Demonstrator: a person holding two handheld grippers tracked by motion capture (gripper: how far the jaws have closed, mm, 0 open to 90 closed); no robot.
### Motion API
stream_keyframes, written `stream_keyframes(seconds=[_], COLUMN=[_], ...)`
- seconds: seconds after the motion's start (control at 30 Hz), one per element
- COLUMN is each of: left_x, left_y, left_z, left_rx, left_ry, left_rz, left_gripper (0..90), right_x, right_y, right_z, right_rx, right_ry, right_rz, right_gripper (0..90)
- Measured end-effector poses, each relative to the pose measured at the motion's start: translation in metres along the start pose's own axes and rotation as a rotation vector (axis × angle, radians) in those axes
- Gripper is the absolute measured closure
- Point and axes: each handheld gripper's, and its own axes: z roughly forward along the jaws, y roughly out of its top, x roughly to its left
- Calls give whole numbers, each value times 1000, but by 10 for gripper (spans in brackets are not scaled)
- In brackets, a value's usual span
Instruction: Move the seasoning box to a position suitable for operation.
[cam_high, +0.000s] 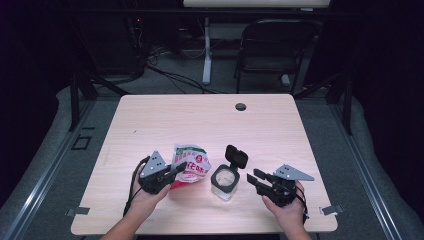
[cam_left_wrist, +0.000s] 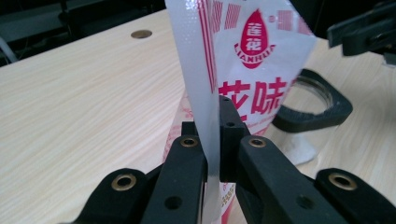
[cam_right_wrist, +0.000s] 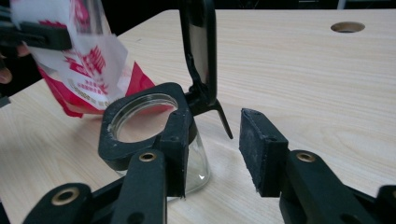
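Seasoning pouch (cam_high: 190, 165): white and red, printed with red characters and a drop-shaped logo, standing tilted at the near middle of the table (cam_high: 200, 120), left of the jar. I am holding it in my left gripper (cam_high: 176, 171), whose jaws are clenched on the pouch's clear sealed edge; in the left gripper view the pads are pinching that strip (cam_left_wrist: 205, 116) between them.

Glass jar (cam_high: 224, 181): clear, with a black squared collar around its mouth and a black hinged lid (cam_high: 236, 156) standing open, tipped up on the far side. It is sitting on the table just right of the pouch, between my two grippers. In the right gripper view the pouch's lower corner is hanging near the jar's mouth (cam_right_wrist: 144, 122); I cannot tell whether they are touching.

Right gripper (cam_high: 260, 180): jaws released, spread apart, pointing left toward the jar. In the right gripper view one jaw is lying against the jar's collar, the other is standing clear of it over bare wood.

Table: pale wood grain, with a round cable hole (cam_high: 241, 106) near the far edge.

Folding chair (cam_high: 272, 50): dark, standing beyond the table.
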Motion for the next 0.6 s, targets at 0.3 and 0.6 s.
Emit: stream_keyframes(seconds=[0.3, 0.6], left_x=[2, -5], left_y=[-9, -12], left_z=[1, 4], left_rx=[26, 33], left_ry=[-6, -19], left_rz=[-26, -7], left_gripper=[900, 900], right_x=[13, 25], right_y=[7, 17], right_z=[-12, -15], right_rx=[-47, -77], right_ry=[30, 65], right_rz=[-41, -89], right_gripper=[571, 586])
